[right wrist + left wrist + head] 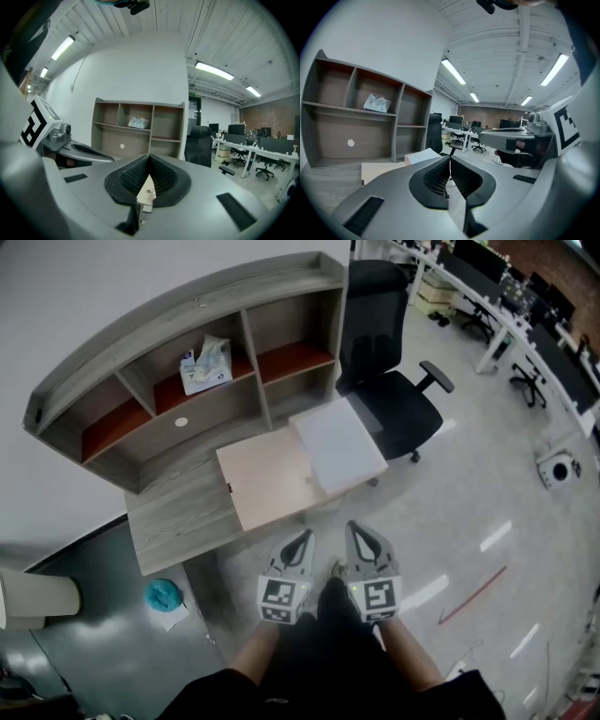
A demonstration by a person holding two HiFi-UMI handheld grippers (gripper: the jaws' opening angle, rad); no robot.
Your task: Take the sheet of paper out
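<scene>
We see the bench, with the white sheet of paper at its right end. The sheet lies at twelve o'clock, well apart from our left hand-held gripper and right hand-held gripper, both with jaws together.

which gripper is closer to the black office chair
Right. In the head view the right gripper sits below the office chair, slightly left of its seat. The left gripper is beside it, further left, in front of the desk.
</scene>
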